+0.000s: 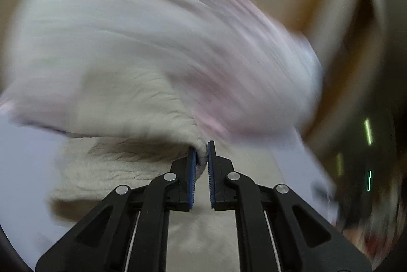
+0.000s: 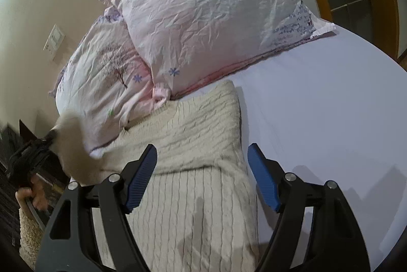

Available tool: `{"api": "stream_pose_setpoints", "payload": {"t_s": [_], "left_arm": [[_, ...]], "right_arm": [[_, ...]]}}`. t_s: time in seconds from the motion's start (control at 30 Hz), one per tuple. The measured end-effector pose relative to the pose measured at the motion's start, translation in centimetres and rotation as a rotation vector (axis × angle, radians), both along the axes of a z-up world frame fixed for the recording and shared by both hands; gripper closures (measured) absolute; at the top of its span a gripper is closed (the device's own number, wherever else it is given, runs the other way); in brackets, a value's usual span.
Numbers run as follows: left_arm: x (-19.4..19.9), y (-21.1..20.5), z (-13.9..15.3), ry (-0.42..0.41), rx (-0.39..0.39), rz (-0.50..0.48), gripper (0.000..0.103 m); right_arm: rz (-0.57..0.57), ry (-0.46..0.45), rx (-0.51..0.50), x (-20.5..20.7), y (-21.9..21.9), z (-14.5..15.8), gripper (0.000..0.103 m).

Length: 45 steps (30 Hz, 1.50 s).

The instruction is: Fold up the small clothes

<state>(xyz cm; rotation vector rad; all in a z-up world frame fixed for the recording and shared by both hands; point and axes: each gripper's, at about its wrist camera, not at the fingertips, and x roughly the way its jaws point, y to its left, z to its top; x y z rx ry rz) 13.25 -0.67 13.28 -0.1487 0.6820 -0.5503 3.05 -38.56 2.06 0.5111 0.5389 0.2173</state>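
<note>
- The sweater is cream, with a cable-knit pattern of raised ribs, and lies on the bed covered by a pale lilac sheet.
- Its far end touches the pink flowered pillows, which sit at the head of the bed against the beige wall.
- One part of the sweater is turned over onto the rest, leaving a crosswise edge near the middle.
- The right claw hangs over the sweater with its blue-padded jaws spread wide and nothing between them; the knit fills the gap below.
- The left claw is clamped on a bunched corner of the sweater, lifted off the bed; the rest of that view is smeared by motion blur.
- In the right wrist view, the left claw shows beside the pillows, with the person's hand below it, fingers wrapped around the handle.
</note>
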Motion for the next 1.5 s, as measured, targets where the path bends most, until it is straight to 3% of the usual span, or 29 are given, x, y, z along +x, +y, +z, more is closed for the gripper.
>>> {"api": "stream_pose_setpoints", "payload": {"t_s": [0.07,0.13,0.27,0.4,0.47,0.5,0.57,0.7,0.87,0.93,0.97,1.03,1.07,1.1,1.17,1.2,1.33,1.5], "left_arm": [[-2.0,-5.4,-2.6,0.058,0.100,-0.157,0.096],[-3.8,-6.0,-4.1,0.086,0.120,-0.196,0.096],[-7.4,0.8,-5.0,0.149,0.059,-0.082,0.094],[-11.7,9.6,-4.8,0.209,-0.004,0.014,0.090],[-14.2,13.4,-5.4,0.269,-0.067,0.035,0.071],[-15.5,14.6,-5.9,0.287,-0.095,0.046,0.057],[-18.7,17.0,-7.5,0.347,-0.157,0.057,0.051],[-22.4,18.6,-10.4,0.450,-0.234,0.051,0.051],[-23.0,18.1,-13.8,0.532,-0.286,0.062,0.051],[-22.7,17.7,-14.8,0.550,-0.323,0.068,0.051],[-22.6,17.6,-15.1,0.553,-0.342,0.074,0.051],[-22.6,17.4,-15.6,0.555,-0.390,0.082,0.052],[-22.6,17.4,-15.8,0.553,-0.422,0.084,0.054],[-22.6,17.3,-16.0,0.556,-0.448,0.083,0.058],[-22.5,17.0,-16.3,0.570,-0.469,0.096,0.088],[-22.5,17.0,-16.3,0.578,-0.484,0.102,0.093],[-21.7,17.1,-14.7,0.539,-0.524,0.115,0.096],[-16.1,16.2,-7.4,0.350,-0.448,0.100,0.096]], "right_arm": [[0.022,0.007,0.001,-1.2,-0.2,-0.2,0.029],[0.052,0.002,-0.011,-2.7,-0.7,-0.2,0.026],[0.135,0.017,-0.006,-5.8,-2.0,-0.9,0.023],[0.298,0.097,0.126,-9.1,-3.3,-3.1,0.023],[0.362,0.165,0.158,-11.2,-3.6,-4.5,0.023],[0.376,0.196,0.154,-12.0,-3.5,-5.0,0.023],[0.395,0.272,0.153,-13.5,-3.4,-6.1,0.024],[0.419,0.413,0.245,-14.0,-3.0,-9.4,0.028],[0.469,0.477,0.396,-12.2,-1.7,-13.3,0.039],[0.490,0.491,0.442,-12.0,-1.2,-14.6,0.059],[0.506,0.486,0.468,-12.1,-1.0,-15.0,0.065],[0.534,0.459,0.505,-12.3,-0.6,-15.0,0.091],[0.549,0.440,0.510,-12.5,-0.5,-14.7,0.093],[0.552,0.425,0.499,-12.5,-0.4,-14.2,0.094],[0.556,0.386,0.462,-13.1,-0.3,-13.0,0.095],[0.557,0.371,0.456,-13.1,-0.4,-12.4,0.095],[0.547,0.229,0.403,-12.6,-1.3,-8.1,0.096],[0.500,-0.006,0.290,-8.2,-1.3,0.6,0.096]]}}
